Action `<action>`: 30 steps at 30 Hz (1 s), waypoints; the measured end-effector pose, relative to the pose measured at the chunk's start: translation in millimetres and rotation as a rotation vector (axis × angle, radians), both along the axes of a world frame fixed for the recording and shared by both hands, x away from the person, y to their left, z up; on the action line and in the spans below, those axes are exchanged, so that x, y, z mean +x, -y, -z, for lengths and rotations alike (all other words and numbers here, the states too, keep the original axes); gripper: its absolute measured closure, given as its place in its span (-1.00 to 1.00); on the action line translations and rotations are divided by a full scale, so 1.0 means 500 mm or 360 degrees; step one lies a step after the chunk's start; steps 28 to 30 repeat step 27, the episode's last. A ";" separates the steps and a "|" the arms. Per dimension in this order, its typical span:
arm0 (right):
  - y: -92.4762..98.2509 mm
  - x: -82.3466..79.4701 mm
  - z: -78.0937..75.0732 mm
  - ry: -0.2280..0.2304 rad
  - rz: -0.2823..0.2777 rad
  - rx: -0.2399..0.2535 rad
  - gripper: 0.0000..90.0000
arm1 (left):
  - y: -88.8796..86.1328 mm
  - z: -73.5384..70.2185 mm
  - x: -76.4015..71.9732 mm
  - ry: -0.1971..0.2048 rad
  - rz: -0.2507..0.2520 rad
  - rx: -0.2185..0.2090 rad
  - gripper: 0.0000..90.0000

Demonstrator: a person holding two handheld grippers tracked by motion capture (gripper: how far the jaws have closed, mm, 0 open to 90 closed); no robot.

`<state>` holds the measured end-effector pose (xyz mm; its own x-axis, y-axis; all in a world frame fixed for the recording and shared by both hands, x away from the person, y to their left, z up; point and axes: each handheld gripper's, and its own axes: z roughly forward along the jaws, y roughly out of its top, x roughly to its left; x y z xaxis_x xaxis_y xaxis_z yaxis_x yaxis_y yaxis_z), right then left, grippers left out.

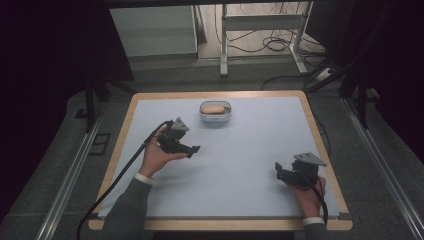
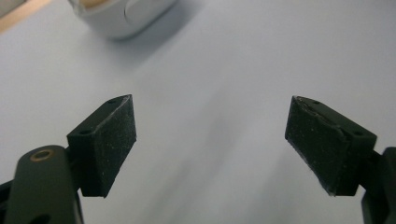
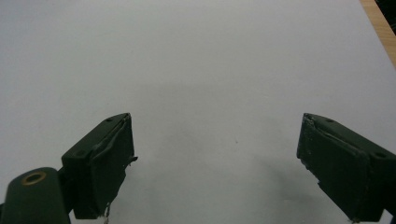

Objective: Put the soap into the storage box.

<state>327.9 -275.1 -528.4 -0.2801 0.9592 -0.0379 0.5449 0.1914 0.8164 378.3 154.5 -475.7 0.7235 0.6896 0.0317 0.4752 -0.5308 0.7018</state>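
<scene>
The small white bowl (image 1: 215, 113) sits near the far edge of the desk (image 1: 240, 165), out in the middle, with a tan, bread-like piece (image 1: 214, 109) lying inside it; I judge it rests there so the piece stays contained and out of the way of my hands. My left hand-held gripper (image 1: 192, 150) hovers just short of the bowl and to its left, jaws spread wide with nothing between them, only bare grey surface, and the bowl's rim peeks in at the top left of the left gripper view (image 2: 122, 18). My left forearm angles in from the lower left, wrist turned so the jaws point rightward across the desk. My right hand-held gripper (image 1: 278, 168) rests low near the right edge, well apart from the bowl, jaws spread and empty, pointing left.
</scene>
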 end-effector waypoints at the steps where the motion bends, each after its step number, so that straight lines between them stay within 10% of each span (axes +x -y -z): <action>1: 0.000 0.000 0.000 0.0001 -0.0001 0.0002 -0.75 | -0.011 0.006 -0.011 -0.0003 -0.0014 -0.0016 -0.63; 9: 0.002 -0.001 -0.001 0.0006 -0.0024 0.0014 -0.75 | -0.101 0.055 -0.099 -0.0026 -0.0153 -0.0164 -0.62; 30: 0.004 0.001 -0.001 -0.0009 -0.0069 0.0038 -0.77 | -0.138 0.071 -0.122 -0.0071 -0.0249 -0.0188 -0.64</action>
